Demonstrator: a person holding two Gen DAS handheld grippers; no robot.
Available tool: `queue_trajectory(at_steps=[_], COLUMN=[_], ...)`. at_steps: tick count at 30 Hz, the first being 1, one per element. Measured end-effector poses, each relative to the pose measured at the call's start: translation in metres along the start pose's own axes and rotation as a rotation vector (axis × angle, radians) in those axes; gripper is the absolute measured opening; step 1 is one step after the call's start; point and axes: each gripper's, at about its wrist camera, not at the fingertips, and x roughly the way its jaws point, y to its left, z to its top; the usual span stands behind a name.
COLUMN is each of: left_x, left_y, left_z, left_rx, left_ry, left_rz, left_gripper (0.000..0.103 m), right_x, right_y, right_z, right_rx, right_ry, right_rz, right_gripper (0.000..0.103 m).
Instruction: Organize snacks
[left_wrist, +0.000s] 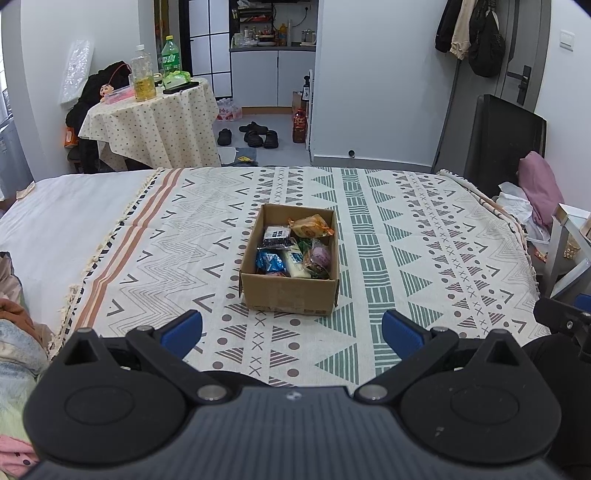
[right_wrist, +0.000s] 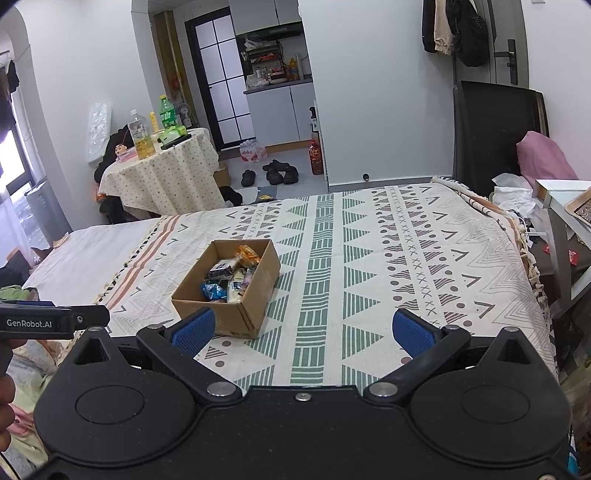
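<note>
Nearest the lens, left gripper (left_wrist: 291, 334), blue-padded fingers (left_wrist: 183, 332) spread wide with nothing between them, held low over the bed. Same for right gripper (right_wrist: 304, 330): pads far apart, empty, its left pad (right_wrist: 195, 328) overlapping the near corner of the box in its own view.

Beyond, patterned bedspread (left_wrist: 388, 236) (zigzags, green triangles, dots) across most of the bed, plain white sheet (left_wrist: 66, 214) at 9 o'clock. Round table with dotted cloth (left_wrist: 155, 122) at 11 o'clock, bottles on top. Dark headboard-like panel (left_wrist: 506, 136) at 2 o'clock, pink pillow (left_wrist: 539, 188) beside it. Black shoes (left_wrist: 255, 133) on the floor at 12 o'clock.

Cardboard box (left_wrist: 291, 293) open-topped on the bedspread, dead centre at 12 o'clock from the left gripper, nearer 10 o'clock from the right. Inside, snacks packed close: orange-wrapped bun (left_wrist: 310, 226) at the far right corner, black packet (left_wrist: 277, 236) left of it, cream bar (left_wrist: 295, 264) in the middle, blue packet (left_wrist: 269, 262) at near left, purple-wrapped round snack (left_wrist: 319, 256) at near right.
</note>
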Motion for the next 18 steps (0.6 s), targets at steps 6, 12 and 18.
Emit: queue_trajectory(at_steps=[6, 12, 18], left_x=[0.0002, 0.0013, 0.0013], left_y=[0.0051, 0.006, 0.0053], left_z=[0.0002, 0.0, 0.0002], left_rx=[-0.008, -0.008, -0.004], left_ry=[0.0, 0.001, -0.005], left_rz=[0.003, 0.004, 0.002], left_gripper=[0.103, 0.103, 0.103], right_x=[0.0004, 0.0032, 0.004], right_y=[0.0001, -0.0023, -0.0027], right_z=[-0.0009, -0.0026, -0.0032], right_rx=[0.002, 0.0, -0.001], right_ry=[0.002, 0.01, 0.012], right_rz=[0.0, 0.001, 0.002], right_gripper=[0.103, 0.103, 0.103])
